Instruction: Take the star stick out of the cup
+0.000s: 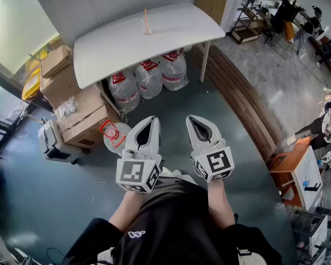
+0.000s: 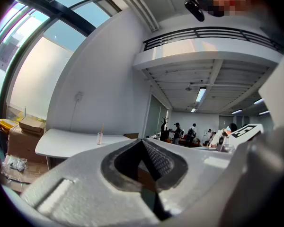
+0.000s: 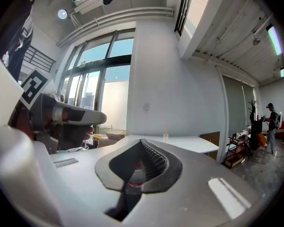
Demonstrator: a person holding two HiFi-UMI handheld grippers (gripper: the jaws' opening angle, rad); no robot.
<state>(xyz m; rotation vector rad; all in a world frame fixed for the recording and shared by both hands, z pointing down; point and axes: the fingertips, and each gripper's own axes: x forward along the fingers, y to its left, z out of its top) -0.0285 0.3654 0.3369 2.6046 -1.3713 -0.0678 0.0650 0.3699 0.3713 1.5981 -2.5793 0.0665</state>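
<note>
A clear cup (image 1: 146,27) with an orange stick (image 1: 145,16) standing in it sits on the white table (image 1: 176,32), far ahead of me. Both grippers are held close to my body, well short of the table. The left gripper (image 1: 150,120) and the right gripper (image 1: 194,119) are both shut with nothing between their jaws. In the left gripper view the cup (image 2: 100,138) shows small, beyond the left gripper (image 2: 142,141). The right gripper view has the cup (image 3: 165,137) straight above the right gripper (image 3: 141,141). The stick's star end cannot be made out.
Large water jugs (image 1: 149,79) stand under the table. Cardboard boxes (image 1: 71,95) and a grey case (image 1: 55,142) are at the left. A wooden bench (image 1: 243,93) runs along the right. People and shelves are at the far right.
</note>
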